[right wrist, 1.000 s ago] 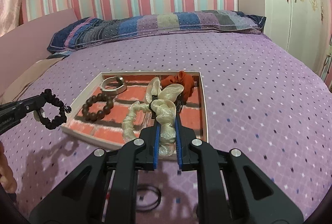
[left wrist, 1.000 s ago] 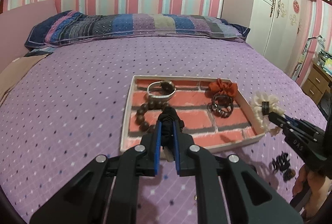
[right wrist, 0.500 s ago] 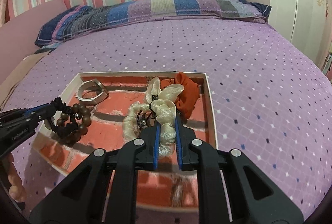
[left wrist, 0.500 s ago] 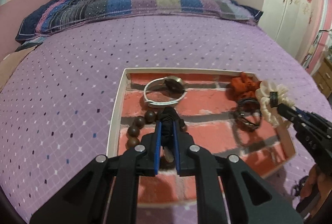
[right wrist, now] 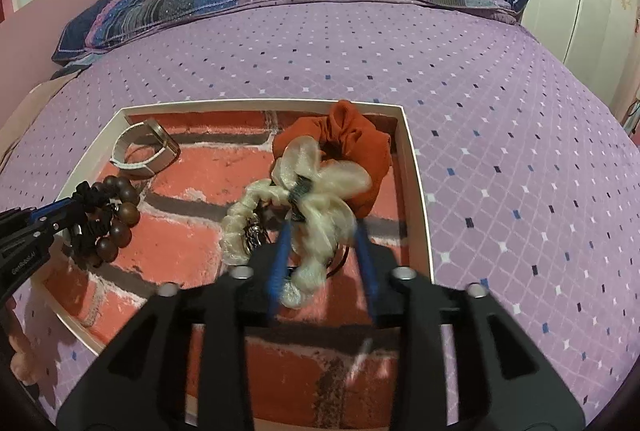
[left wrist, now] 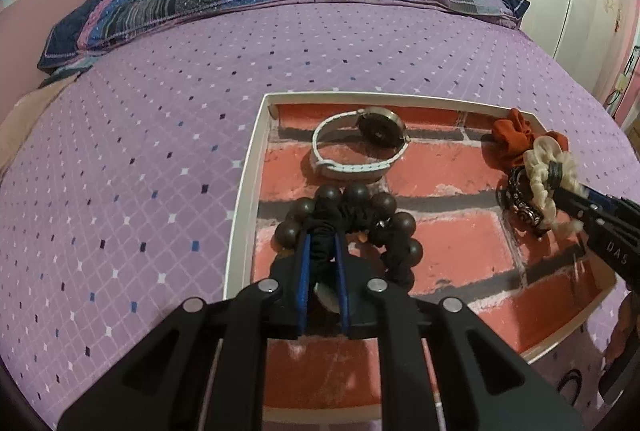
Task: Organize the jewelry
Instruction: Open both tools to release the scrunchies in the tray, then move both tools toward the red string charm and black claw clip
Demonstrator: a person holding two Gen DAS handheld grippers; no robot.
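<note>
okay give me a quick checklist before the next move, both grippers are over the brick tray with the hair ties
1. Left gripper shut on the black hair tie: ok.
2. Black hair tie over the tray, above the wooden bead bracelet: ok.
3. Right gripper jaws opening, cream scrunchie between them, pads clear of it: ok.
4. Cream scrunchie inside the tray walls, beside the orange scrunchie: ok.
5. Cream scrunchie fully settled on the tray floor: cannot tell, blurred.
6. Watch clear of both grippers: ok.
</note>
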